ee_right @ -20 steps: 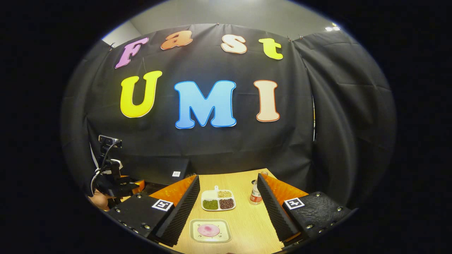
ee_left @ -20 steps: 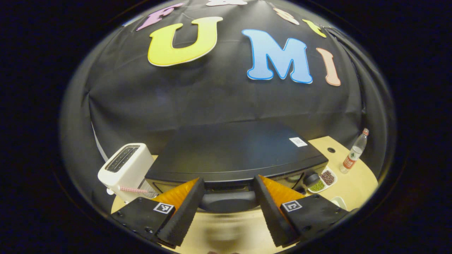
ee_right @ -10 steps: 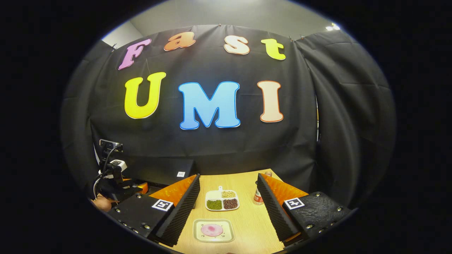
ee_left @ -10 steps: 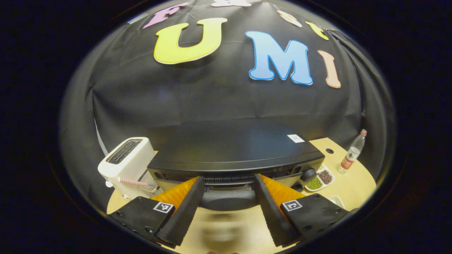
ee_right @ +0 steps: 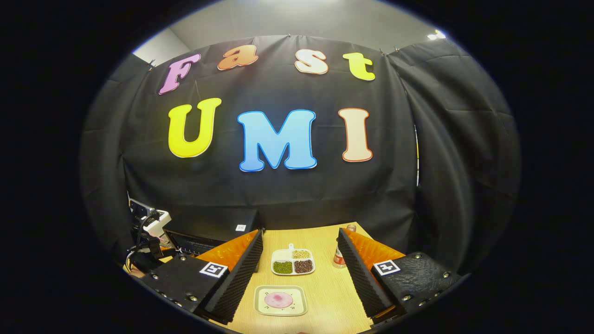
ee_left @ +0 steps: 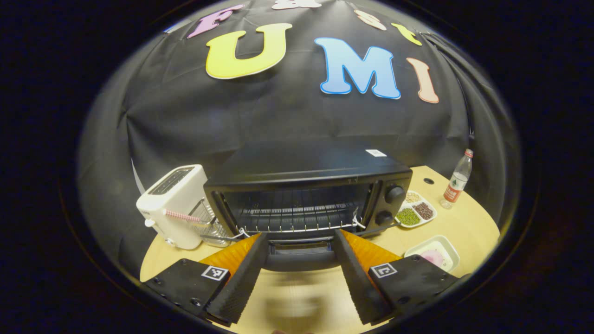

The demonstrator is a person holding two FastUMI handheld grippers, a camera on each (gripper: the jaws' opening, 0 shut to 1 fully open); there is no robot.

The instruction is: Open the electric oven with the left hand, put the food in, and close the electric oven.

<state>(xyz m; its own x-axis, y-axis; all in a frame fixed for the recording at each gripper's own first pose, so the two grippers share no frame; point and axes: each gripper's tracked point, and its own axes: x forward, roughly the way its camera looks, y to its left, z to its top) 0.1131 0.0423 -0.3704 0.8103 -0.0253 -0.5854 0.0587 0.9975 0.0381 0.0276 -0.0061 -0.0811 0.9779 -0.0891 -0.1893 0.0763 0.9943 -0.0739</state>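
The black electric oven (ee_left: 306,171) stands open ahead of me in the left gripper view, its wire rack (ee_left: 297,218) bare. The door is swung down toward me, and its handle (ee_left: 300,261) lies between the fingers of my left gripper (ee_left: 300,241), whose jaws stand wide apart. The food, a pink round piece on a white square plate (ee_right: 280,300), sits just below my open right gripper (ee_right: 300,232), which holds nothing. That plate (ee_left: 434,255) also appears at the oven's right. The oven (ee_right: 209,222) and the left gripper (ee_right: 148,232) appear at the far left of the right gripper view.
A white toaster (ee_left: 174,204) stands left of the oven. A divided dish of beans (ee_right: 292,262) and a plastic bottle (ee_right: 338,257) sit on the wooden table (ee_right: 325,287) beyond the plate. Black cloth walls close in behind and at the right.
The oven door has swung down with the left gripper on its handle, exposing the rack inside. The left gripper dropped lower and back. The right gripper barely moved.
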